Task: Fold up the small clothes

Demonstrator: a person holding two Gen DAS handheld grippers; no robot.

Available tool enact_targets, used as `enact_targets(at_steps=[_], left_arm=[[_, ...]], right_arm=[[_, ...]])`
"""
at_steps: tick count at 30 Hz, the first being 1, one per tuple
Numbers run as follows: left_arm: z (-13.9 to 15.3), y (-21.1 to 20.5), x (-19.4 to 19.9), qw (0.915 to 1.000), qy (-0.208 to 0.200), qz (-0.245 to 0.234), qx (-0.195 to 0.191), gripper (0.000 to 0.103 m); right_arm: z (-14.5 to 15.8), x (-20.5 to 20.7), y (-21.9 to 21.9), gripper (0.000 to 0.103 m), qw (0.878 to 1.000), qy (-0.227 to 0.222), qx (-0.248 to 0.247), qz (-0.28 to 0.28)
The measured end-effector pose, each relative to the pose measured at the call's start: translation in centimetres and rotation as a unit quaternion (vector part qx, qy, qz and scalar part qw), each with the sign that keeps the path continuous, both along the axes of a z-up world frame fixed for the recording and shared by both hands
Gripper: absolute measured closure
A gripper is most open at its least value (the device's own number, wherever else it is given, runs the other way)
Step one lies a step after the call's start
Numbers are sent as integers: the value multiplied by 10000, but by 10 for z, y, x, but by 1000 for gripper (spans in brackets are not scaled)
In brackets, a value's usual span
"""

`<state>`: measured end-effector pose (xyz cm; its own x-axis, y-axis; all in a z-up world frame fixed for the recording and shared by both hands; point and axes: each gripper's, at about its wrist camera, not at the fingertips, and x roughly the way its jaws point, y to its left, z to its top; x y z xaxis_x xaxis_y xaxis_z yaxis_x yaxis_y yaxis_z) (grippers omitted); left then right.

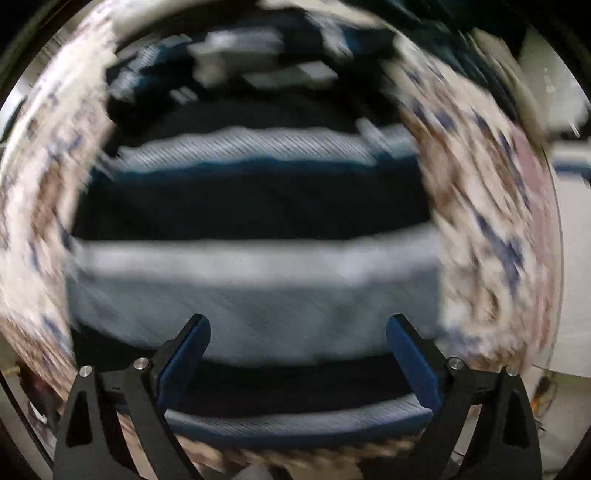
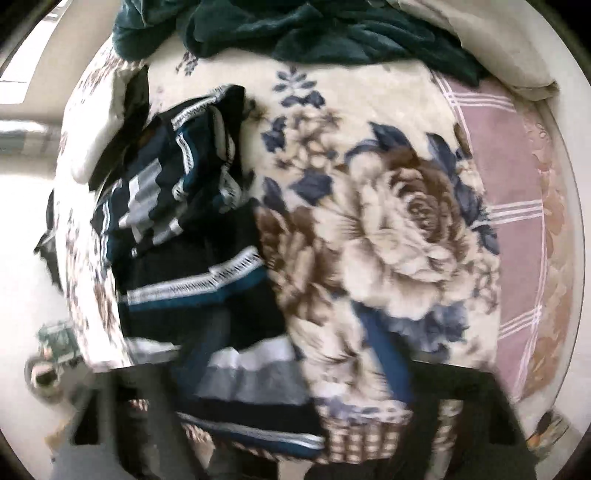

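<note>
A small striped garment (image 1: 255, 229), navy with grey-white and teal bands, fills the blurred left wrist view and lies on a floral blanket. My left gripper (image 1: 298, 332) is open, its blue-padded fingers (image 1: 184, 362) spread just above the garment's near grey band, holding nothing. In the right wrist view the same garment (image 2: 192, 258) lies crumpled along the blanket's left side. My right gripper (image 2: 288, 369) is motion-blurred at the bottom; its blue fingers (image 2: 384, 354) look spread, one over the garment's near end, one over the blanket.
The cream floral blanket (image 2: 399, 221) covers the bed. A dark green cloth (image 2: 317, 29) is heaped at the far end, a pale pillow (image 2: 491, 40) at the far right. A pink checked sheet (image 2: 517, 206) shows on the right. Pale floor (image 2: 26, 258) lies off the bed's left edge.
</note>
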<state>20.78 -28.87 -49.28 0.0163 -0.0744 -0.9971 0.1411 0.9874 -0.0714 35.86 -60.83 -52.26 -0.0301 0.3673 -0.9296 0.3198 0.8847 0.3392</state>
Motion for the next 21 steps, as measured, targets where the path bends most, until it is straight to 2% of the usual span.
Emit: enact_targets(at_steps=[4, 8, 10, 12, 13, 14, 15, 16, 19, 21], left_arm=[[-25, -57, -40, 9991, 397, -74, -106, 6], [-57, -106, -64, 9971, 613, -334, -300, 6], [-75, -125, -69, 9963, 682, -391, -350, 17], [-90, -136, -70, 9969, 635, -430, -178, 40], [-94, -138, -69, 9976, 555, -406, -106, 46], [-96, -138, -67, 9981, 495, -349, -66, 60], [-97, -134, -64, 9988, 412, -257, -6, 84], [-95, -129, -61, 9994, 301, -172, 26, 100], [-86, -114, -55, 9996, 184, 44, -204, 102], [-76, -107, -52, 9996, 61, 57, -264, 102]], right_arm=[[-22, 15, -25, 48, 9990, 89, 213, 385], [-49, 49, -30, 48, 9963, 108, 482, 697], [-60, 71, -27, 48, 9954, 9, 639, 713], [-72, 103, -21, 48, 9936, -188, 828, 751], [-77, 119, -17, 48, 9925, -288, 942, 730], [-82, 134, -14, 48, 9914, -373, 1046, 696], [-89, 153, -10, 48, 9896, -466, 1205, 634], [-97, 171, -6, 48, 9885, -532, 1312, 530], [-123, 218, 7, 48, 9848, -537, 1639, 188], [-142, 241, 17, 48, 9813, -390, 1884, 3]])
